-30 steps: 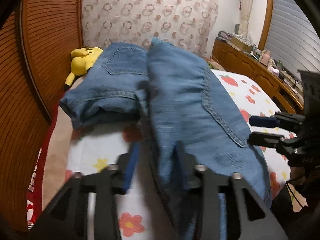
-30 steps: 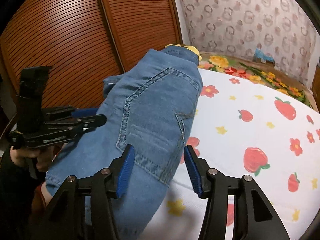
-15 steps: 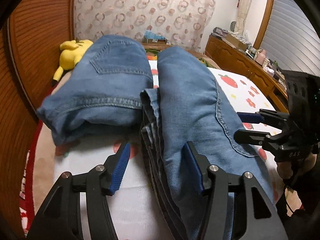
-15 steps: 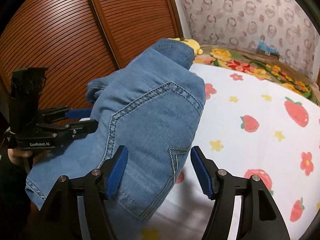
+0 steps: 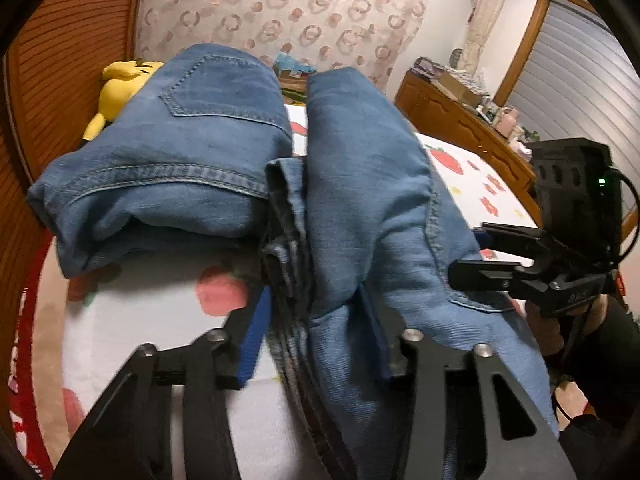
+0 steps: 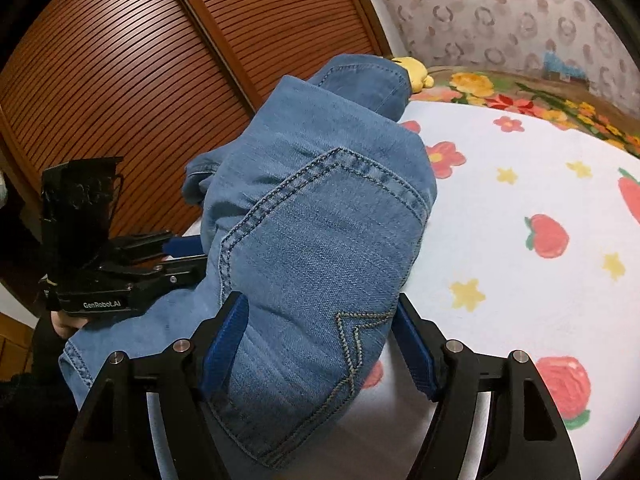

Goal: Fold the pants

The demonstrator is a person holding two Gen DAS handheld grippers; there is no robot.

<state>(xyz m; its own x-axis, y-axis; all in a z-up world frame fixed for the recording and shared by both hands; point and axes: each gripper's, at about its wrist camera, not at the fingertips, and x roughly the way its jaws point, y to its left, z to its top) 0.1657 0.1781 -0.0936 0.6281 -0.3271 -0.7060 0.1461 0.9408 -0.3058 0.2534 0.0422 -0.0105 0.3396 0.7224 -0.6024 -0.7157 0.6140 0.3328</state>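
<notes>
Denim jeans [image 5: 360, 208] bunched on the bed [image 6: 520, 280]
left claw [image 5: 314, 332] just pinched the waistband, right claw [image 6: 320, 340] spreading wide around the pocket, not clamped

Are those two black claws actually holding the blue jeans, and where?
The left gripper pinches the blue denim jeans at a bunched fold; the right gripper only straddles them.

Only 2 readable marks. On the left gripper [image 6: 176, 254], seen from the right wrist view, white letters "GenRobot.AI" stand on the side of its black body, near the lower edge. On the right gripper [image 5: 476, 252], seen from the left wrist view, small pale characters stand on the black body; they look like "DAS" or "0A5", too blurred to be sure. No other text, nr or brand is readable, incl. on the jeans.
</notes>
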